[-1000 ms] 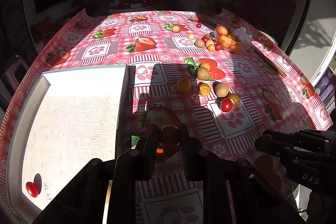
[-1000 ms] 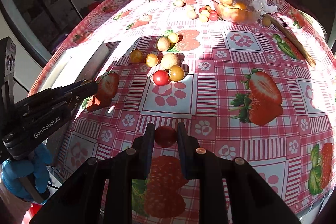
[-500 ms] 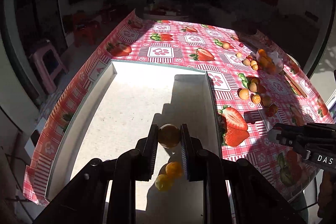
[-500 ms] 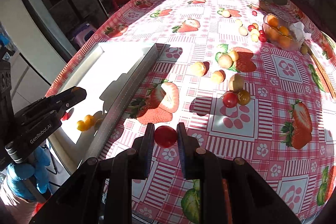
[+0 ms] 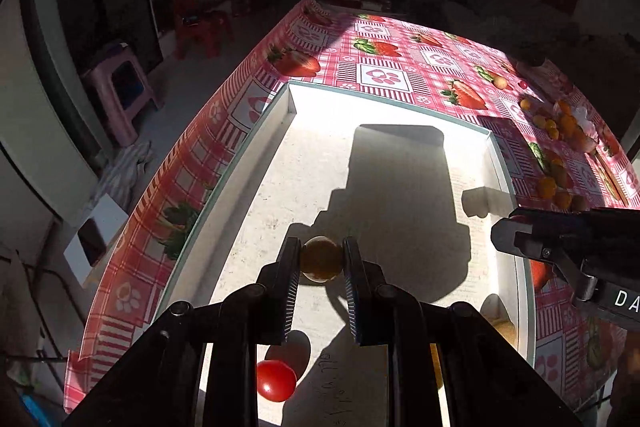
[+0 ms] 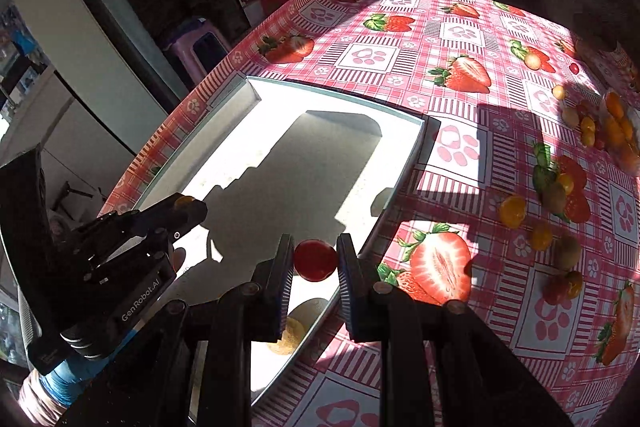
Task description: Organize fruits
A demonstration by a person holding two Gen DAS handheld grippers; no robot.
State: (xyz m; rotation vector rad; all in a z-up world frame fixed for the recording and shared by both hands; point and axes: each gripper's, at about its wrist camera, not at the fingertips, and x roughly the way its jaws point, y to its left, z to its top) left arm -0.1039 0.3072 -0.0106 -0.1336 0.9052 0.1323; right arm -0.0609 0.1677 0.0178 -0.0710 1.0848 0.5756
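Note:
My left gripper [image 5: 322, 259] is shut on a small yellow-brown fruit [image 5: 322, 258] and hangs over the white tray [image 5: 384, 163]. A red cherry tomato [image 5: 276, 380] lies in the tray near its front edge. My right gripper [image 6: 315, 259] is shut on a red cherry tomato [image 6: 315, 259] above the tray's [image 6: 312, 155] right wall. A yellow fruit [image 6: 290, 335] rests in the tray below it. The left gripper [image 6: 186, 205] shows at the left of the right wrist view with its fruit at the tips. The right gripper's body [image 5: 568, 239] enters the left wrist view from the right.
Loose yellow, brown and red fruits [image 6: 540, 215] lie scattered on the strawberry-print tablecloth [image 6: 452, 75] right of the tray. A clear bowl of orange fruits [image 6: 618, 131] stands at the far right. Stools [image 5: 124, 87] stand on the floor past the table's left edge.
Both grippers have swung left from over the tablecloth to over the white tray, each still holding its fruit. The loose fruits have shifted to the right of both views.

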